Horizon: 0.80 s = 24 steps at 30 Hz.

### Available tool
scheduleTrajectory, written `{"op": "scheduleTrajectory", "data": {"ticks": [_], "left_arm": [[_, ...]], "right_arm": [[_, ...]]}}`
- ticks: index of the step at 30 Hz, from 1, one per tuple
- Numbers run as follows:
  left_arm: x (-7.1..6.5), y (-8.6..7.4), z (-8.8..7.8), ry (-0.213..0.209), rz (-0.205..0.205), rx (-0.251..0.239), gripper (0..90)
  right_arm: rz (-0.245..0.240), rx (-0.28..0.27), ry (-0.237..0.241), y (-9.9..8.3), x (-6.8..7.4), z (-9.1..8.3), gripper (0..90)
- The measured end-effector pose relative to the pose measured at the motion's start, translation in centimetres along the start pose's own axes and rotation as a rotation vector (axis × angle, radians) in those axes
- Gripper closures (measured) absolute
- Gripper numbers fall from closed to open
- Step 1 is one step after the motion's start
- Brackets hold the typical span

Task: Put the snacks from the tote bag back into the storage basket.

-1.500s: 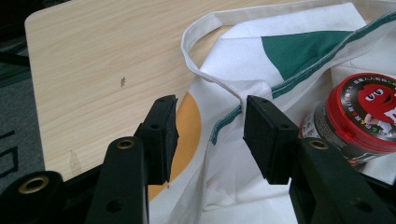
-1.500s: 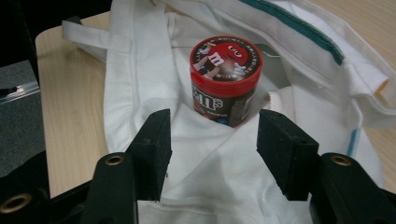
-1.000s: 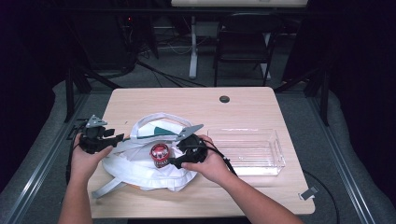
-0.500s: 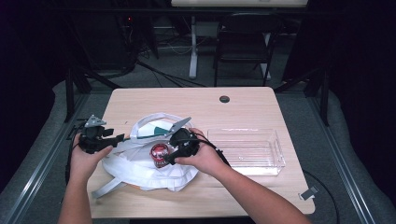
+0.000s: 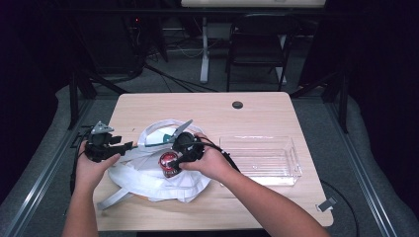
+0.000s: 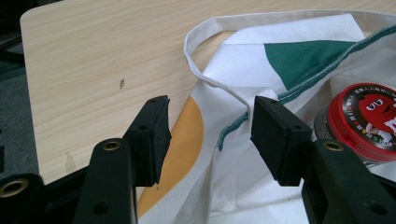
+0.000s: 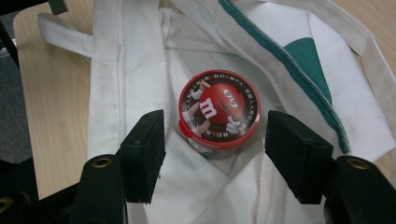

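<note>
While the left gripper [image 6: 210, 135] gapes empty over the bag [image 6: 289, 46], the right gripper's [image 7: 215, 154] jaws, narrowing, loosely flank the tin [image 7: 219, 112].

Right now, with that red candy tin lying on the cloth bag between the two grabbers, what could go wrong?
1. The right gripper has its jaws apart on either side of the candy tin without pressing it; the round tin could slip or roll away as they close.
2. The tin sits in loose folds of the white bag, so cloth might get pinched along with it.
3. The left gripper is open over the bag's edge, holding nothing, so the bag may slide on the table.
</note>
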<state>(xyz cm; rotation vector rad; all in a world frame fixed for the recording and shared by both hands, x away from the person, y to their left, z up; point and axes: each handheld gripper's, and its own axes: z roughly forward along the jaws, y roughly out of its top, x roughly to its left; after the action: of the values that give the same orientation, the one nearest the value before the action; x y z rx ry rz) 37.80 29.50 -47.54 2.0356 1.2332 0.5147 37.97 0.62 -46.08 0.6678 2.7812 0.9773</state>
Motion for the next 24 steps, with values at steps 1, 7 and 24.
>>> {"op": "scheduleTrajectory", "data": {"ticks": [1, 7, 24], "left_arm": [[0.0, 0.0, 0.0, 0.002, 0.001, -0.001, 47.0], [0.2, 0.0, -0.2, 0.003, 0.002, -0.003, 47.2], [0.1, 0.0, -0.1, -0.004, 0.007, -0.003, 47.2]], "right_arm": [[0.015, -0.004, -0.004, 0.1, 0.0, 0.0, 37.9], [0.058, 0.02, -0.001, 0.6, -0.4, 0.1, 36.9], [0.018, 0.083, -0.035, 1.6, 0.0, 2.7, 19.3]]}}
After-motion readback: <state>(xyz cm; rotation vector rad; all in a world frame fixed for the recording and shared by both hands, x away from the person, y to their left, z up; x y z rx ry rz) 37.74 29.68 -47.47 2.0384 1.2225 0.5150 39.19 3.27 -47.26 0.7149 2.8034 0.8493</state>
